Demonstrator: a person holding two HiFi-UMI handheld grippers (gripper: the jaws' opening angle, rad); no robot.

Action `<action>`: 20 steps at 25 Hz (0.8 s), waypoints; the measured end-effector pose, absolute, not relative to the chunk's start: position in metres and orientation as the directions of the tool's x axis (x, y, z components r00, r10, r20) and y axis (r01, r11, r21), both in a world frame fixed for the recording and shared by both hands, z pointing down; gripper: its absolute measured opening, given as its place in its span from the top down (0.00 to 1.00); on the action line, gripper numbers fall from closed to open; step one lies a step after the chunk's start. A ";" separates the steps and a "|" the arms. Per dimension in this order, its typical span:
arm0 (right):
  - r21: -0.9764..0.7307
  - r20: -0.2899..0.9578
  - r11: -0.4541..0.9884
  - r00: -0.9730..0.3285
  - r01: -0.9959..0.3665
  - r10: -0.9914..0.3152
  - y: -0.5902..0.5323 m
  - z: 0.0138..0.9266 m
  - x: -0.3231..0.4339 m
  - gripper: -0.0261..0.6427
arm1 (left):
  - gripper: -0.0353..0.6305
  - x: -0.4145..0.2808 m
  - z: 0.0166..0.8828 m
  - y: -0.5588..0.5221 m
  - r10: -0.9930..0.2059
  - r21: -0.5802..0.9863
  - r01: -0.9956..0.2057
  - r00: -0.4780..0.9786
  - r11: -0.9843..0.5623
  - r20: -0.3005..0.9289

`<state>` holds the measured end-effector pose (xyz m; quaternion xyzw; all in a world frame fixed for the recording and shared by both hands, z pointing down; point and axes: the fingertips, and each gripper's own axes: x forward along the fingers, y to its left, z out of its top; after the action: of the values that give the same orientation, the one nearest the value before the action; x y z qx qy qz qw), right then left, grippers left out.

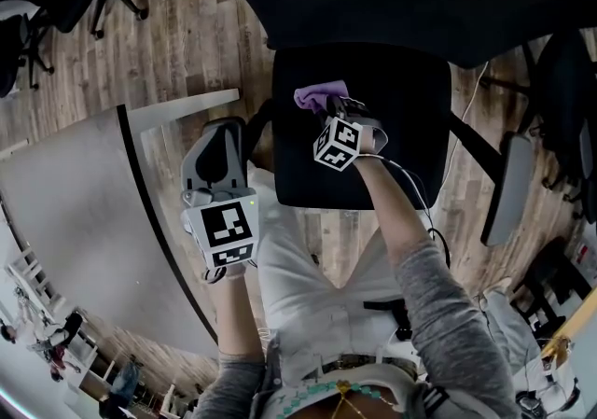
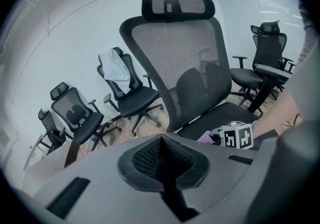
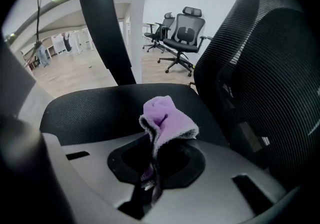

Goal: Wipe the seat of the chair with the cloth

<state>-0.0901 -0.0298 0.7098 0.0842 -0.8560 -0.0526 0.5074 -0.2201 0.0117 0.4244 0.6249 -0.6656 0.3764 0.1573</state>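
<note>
Grippers: two, each with one marker cube (image 1: 338, 144) of black and white squares
Cloth: one
Chairs: in the left gripper view the near chair and at least four more behind it; one of those carries a white cloth (image 2: 116, 71) over its back
Right gripper (image 1: 331, 109): jaws closed on the cloth (image 3: 165, 118), which is pinched between them and stands up out of them
Left gripper (image 2: 162, 160): jaws together, nothing between them; it is held beside the left edge of the seat (image 1: 392, 137)
Cloth, look: light purple, fleecy, with a greyish fuzzy edge, bunched and folded into a soft lump
Cloth, place: over the back left part of the seat, near the backrest (image 2: 180, 58); if it presses on the seat I cannot tell
Seat: black, finely woven fabric, a square with rounded corners
Backrest: dark see-through mesh in a curved frame, with a small mesh headrest (image 2: 177, 4) on top
Floor (image 1: 187, 44): wooden planks, brown and grey
Table (image 1: 75, 193): pale grey, smooth, with a curved dark edge, left of the chair
</note>
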 end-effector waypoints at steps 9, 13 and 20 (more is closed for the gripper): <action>0.174 0.876 0.977 -0.433 -0.128 -0.212 -0.038 0.714 -0.067 0.89 | 0.94 -0.223 0.424 0.012 -0.717 -0.286 -0.956 -0.157 -0.061 0.679; 0.176 0.881 0.975 -0.420 -0.137 -0.218 -0.041 0.716 -0.053 0.89 | 0.94 -0.222 0.424 0.010 -0.716 -0.289 -0.955 -0.158 -0.063 0.680; 0.181 0.891 0.970 -0.389 -0.162 -0.232 -0.050 0.719 -0.029 0.89 | 0.94 -0.219 0.424 0.009 -0.713 -0.300 -0.952 -0.166 -0.064 0.681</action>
<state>-0.0288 -0.0498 0.7189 0.1183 -0.8328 -0.0322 0.5398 -0.2195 0.0087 0.4240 0.6258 -0.6653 0.3749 0.1590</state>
